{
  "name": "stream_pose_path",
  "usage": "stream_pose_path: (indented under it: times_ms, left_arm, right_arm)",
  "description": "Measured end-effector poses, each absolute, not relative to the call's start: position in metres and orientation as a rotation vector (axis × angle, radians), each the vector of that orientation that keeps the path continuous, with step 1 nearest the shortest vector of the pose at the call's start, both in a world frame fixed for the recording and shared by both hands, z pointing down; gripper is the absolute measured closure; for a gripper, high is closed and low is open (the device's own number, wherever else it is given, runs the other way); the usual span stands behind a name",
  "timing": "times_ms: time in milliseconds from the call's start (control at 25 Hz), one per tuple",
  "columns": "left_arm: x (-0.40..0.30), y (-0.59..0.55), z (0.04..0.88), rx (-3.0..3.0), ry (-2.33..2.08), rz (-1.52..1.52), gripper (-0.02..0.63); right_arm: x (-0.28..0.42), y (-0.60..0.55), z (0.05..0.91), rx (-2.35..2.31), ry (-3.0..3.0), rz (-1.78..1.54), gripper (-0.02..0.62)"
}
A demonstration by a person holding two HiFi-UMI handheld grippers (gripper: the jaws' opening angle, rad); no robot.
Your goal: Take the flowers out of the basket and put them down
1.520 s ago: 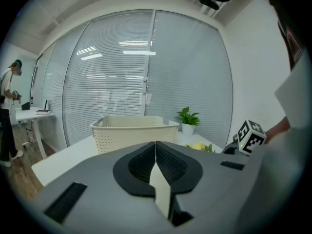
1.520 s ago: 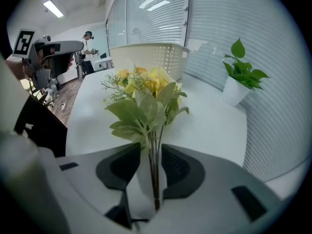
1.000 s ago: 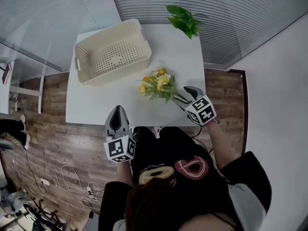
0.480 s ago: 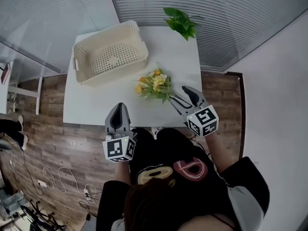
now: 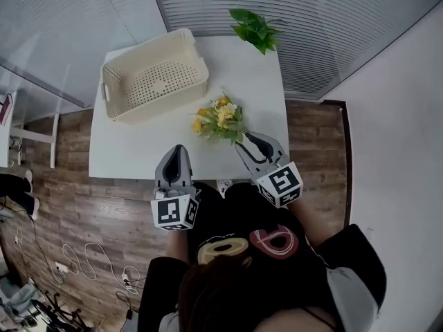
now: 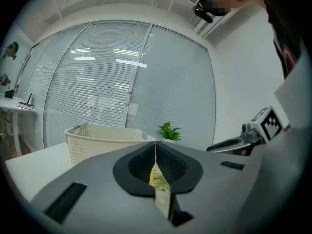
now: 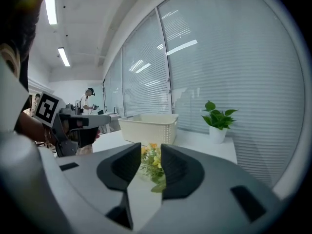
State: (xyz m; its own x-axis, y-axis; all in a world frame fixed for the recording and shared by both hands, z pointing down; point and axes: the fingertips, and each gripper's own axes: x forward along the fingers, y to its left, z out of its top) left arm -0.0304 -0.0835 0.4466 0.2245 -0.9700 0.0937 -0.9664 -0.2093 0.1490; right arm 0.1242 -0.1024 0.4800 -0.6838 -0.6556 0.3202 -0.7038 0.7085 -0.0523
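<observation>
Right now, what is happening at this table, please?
A person works with two claws. The flowers lie on the table, outside the empty basket. The right claw hovers near them; its jaws have just been closing, with nothing between them. The left claw is shut and idle.

Grey left tongs (image 5: pixel 176 149) and right tongs (image 5: pixel 246 142) bear black-and-white marker cubes (image 5: pixel 174 211).

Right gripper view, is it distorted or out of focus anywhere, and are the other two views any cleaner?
Right gripper view: fisheye, the blinds bow and the corners go black; the flowers are a bit soft. Left gripper view: same black rim, bright streaks glare on the glass. Head view: the table edges curve, light is even, the basket sharp.
</observation>
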Motion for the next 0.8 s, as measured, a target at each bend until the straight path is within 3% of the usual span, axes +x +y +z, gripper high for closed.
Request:
stream_pose_path:
  times_ms: [200,800]
  left_arm:
    - [-0.026,-0.083,0.447,2.328,-1.840,-0.024,0.588]
    - [-0.028,-0.081,0.453,2.303,-1.850,-0.022,0.588]
  right_arm:
    - [0.121,-0.093,0.481,1.123,-2.658,0.247,0.560]
    - [0.145,-0.108,0.477,1.324,-2.585,0.133,0.585]
